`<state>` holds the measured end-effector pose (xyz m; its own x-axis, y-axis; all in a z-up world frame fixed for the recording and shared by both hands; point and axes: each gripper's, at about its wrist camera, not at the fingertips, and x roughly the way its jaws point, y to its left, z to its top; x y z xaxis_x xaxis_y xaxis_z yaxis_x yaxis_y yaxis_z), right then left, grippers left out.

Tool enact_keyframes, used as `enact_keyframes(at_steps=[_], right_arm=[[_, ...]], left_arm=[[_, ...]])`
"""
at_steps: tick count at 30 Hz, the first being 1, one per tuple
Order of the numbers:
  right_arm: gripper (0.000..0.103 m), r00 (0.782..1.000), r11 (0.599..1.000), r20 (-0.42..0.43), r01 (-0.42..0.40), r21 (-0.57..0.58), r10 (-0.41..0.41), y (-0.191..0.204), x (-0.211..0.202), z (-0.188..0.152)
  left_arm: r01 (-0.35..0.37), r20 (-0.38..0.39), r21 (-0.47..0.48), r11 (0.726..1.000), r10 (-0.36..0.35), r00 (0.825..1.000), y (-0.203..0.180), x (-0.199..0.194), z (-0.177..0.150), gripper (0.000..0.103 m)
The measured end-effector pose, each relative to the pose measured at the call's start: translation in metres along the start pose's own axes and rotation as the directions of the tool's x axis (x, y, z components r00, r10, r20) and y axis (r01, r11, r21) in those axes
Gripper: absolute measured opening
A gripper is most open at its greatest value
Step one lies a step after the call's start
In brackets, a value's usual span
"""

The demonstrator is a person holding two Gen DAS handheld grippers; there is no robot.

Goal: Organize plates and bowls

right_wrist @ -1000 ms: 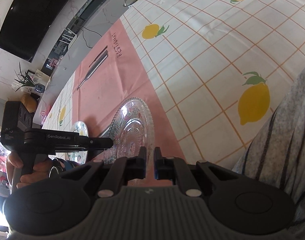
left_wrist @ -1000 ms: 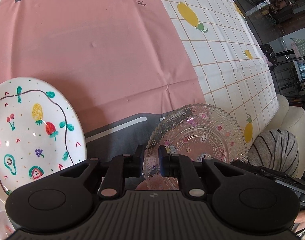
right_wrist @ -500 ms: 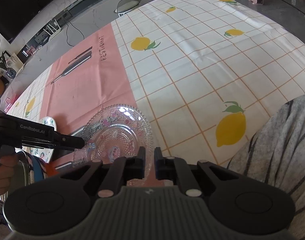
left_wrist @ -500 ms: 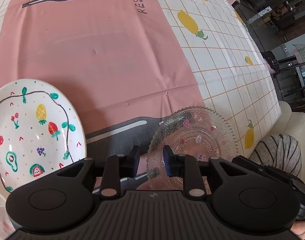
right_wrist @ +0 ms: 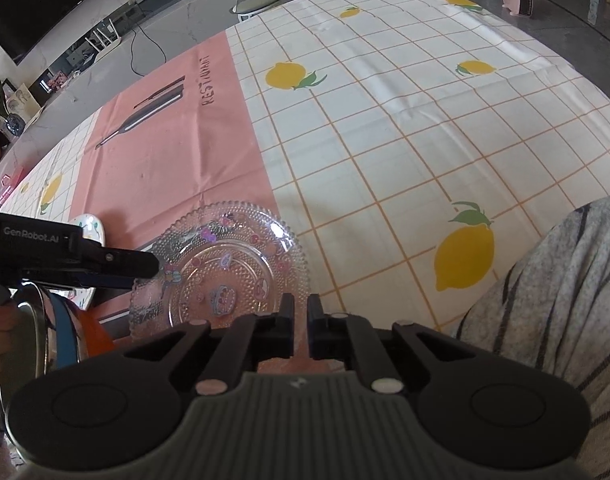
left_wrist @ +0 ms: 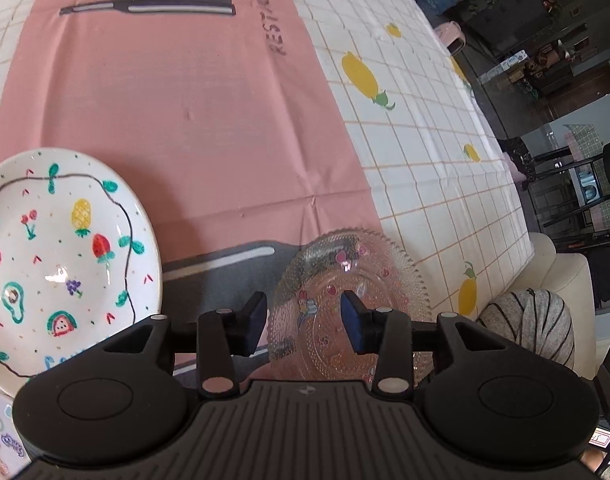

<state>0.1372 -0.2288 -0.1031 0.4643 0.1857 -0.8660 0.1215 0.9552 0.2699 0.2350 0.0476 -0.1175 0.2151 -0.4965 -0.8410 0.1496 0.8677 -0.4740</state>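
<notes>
Left gripper: we see its fingers spread wide, gripping nothing, poised over the near-left rim of the glass plate.
Right gripper: its fingers are nearly together at the plate's near edge; we cannot tell whether they pinch the rim.
Glass plate: we find it on the tablecloth, straddling the pink panel and the white check.
Painted plate: it lies just left of the glass plate, apart from it.
Tablecloth: we see lemons on a white grid.
</notes>
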Motion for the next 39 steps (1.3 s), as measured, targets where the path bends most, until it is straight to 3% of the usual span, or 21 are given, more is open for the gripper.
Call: enact_keyframes(at_steps=[5,11,18,19,22,25,39], right_arm=[[0.010,1.000,1.000,-0.017,-0.016,0.006,0.016,-0.001,0.003,0.004],[0.015,0.999,0.997,-0.023,0.039,0.067,-0.038,-0.004,0.005,0.003],[0.014,0.998,0.999,-0.057,0.036,0.011,-0.035,0.005,0.014,0.007],[0.010,0.997,1.000,-0.065,0.030,0.001,-0.030,0.006,0.016,0.007],[0.004,0.999,0.999,-0.037,0.033,-0.013,-0.033,0.006,0.012,0.004],[0.002,0.999,0.999,-0.026,0.036,-0.020,-0.037,0.006,0.010,0.003],[0.000,0.996,0.996,-0.006,0.091,-0.016,-0.091,0.008,0.002,-0.002]], left_arm=[[0.028,0.128,-0.050,0.998,-0.021,0.992,0.010,-0.028,-0.006,0.050],[0.009,0.202,-0.082,0.997,0.008,0.979,0.020,-0.048,-0.012,0.051],[0.018,0.217,-0.092,0.996,0.002,0.976,0.020,-0.050,-0.009,0.051],[0.008,0.215,-0.091,0.996,0.012,0.976,0.020,-0.049,-0.010,0.051],[-0.009,0.209,-0.092,0.996,0.028,0.978,0.022,-0.048,-0.013,0.051],[0.027,0.191,-0.116,0.993,-0.004,0.982,0.027,-0.045,-0.012,0.051],[0.004,0.201,-0.119,0.993,0.020,0.979,0.031,-0.054,-0.016,0.051]])
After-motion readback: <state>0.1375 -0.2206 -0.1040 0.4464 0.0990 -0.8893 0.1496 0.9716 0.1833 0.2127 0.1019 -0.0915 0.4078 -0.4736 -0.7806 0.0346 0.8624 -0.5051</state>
